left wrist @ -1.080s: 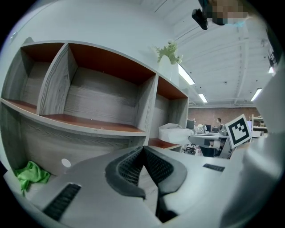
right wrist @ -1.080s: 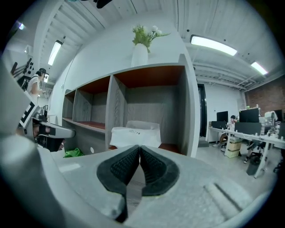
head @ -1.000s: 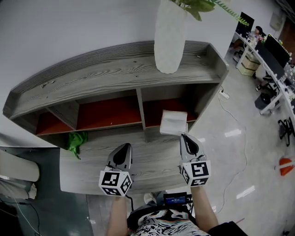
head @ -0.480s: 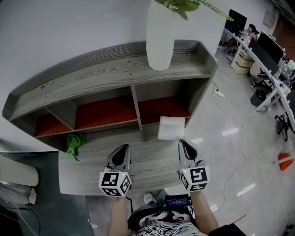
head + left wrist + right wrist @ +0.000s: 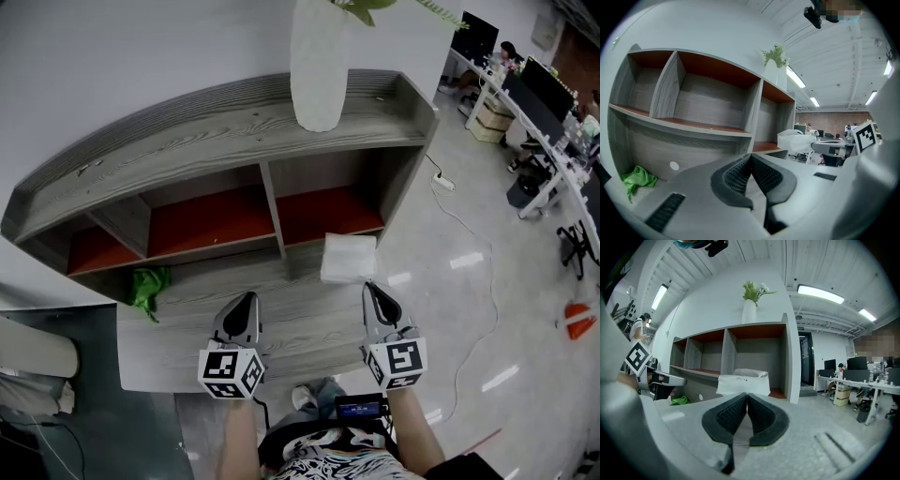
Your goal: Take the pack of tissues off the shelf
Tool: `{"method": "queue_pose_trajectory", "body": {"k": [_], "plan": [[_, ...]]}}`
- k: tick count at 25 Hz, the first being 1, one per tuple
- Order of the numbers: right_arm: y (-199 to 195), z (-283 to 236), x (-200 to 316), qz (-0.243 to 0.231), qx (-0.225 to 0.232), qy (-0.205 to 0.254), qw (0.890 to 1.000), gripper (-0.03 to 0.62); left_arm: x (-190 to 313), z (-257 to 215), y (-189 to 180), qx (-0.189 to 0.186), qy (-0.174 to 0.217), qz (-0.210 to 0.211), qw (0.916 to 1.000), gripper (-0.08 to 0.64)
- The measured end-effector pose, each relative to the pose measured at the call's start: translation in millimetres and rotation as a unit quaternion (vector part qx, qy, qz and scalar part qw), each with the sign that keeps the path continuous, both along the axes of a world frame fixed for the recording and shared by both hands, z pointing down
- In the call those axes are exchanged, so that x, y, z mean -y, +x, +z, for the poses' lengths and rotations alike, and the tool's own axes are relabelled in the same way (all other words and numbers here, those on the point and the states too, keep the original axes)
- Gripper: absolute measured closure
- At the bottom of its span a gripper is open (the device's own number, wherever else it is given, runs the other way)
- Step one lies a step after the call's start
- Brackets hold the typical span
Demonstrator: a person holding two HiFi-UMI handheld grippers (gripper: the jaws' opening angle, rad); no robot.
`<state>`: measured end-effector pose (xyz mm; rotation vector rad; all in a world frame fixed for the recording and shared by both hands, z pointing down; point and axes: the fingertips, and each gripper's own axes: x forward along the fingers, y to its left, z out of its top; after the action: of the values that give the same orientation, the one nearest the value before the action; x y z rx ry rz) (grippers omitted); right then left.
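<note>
The white pack of tissues [image 5: 349, 259] hangs in front of the right-hand shelf compartment, above the lower ledge [image 5: 187, 319]. My right gripper [image 5: 368, 287] is shut on its near edge, and the pack [image 5: 743, 380] fills the space just beyond the closed fingertips in the right gripper view. My left gripper [image 5: 247, 301] is shut with nothing in it and hovers over the ledge's middle. The left gripper view shows the pack [image 5: 796, 139] off to the right, held by the right gripper [image 5: 812, 147].
The grey wooden shelf [image 5: 225, 141] has red-floored compartments. A white vase [image 5: 319, 66] with a plant stands on top. A green cloth [image 5: 148, 286] lies at the ledge's left end. A cable and power strip [image 5: 444, 184] lie on the floor at right, with office desks [image 5: 553, 112] beyond.
My right gripper has drawn back toward me with the tissue pack, which has come out of the right compartment. The left gripper has stayed in place.
</note>
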<state>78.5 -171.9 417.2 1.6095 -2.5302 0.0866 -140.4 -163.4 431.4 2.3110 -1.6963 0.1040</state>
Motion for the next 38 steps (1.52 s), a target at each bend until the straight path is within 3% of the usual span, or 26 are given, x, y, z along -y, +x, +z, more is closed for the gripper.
{"method": "queue_pose_trajectory", "body": {"k": [5,17,23,30,38], "plan": [[-3.0,7.0,-4.5,-0.012,0.009,-0.007,1.000,0.578,-0.5,0.9,-2.3,-0.009,-0.002,-0.004,0.9999,0.554],[-0.9,31.7,-21.2,-0.007,0.005,-0.014,1.000,0.578,-6.1,39.6,1.1,0.025,-0.036,0.001,0.9990,0.554],[-1.3,51.3,-29.4,-0.016,-0.002,-0.028,0.999,0.578,-9.5,60.9,8.1,0.007,-0.051,0.015,0.9986,0.554],[-1.5,80.1,-37.6,-0.020,0.002,-0.049,0.999,0.578,-10.4,87.1,9.3,0.041,-0.068,0.024,0.9966,0.554],[-8.4,116.0,-51.4,-0.037,-0.001,-0.077,0.996,0.578,-19.9,118.3,10.1,0.045,-0.092,0.028,0.9944,0.554]]}}
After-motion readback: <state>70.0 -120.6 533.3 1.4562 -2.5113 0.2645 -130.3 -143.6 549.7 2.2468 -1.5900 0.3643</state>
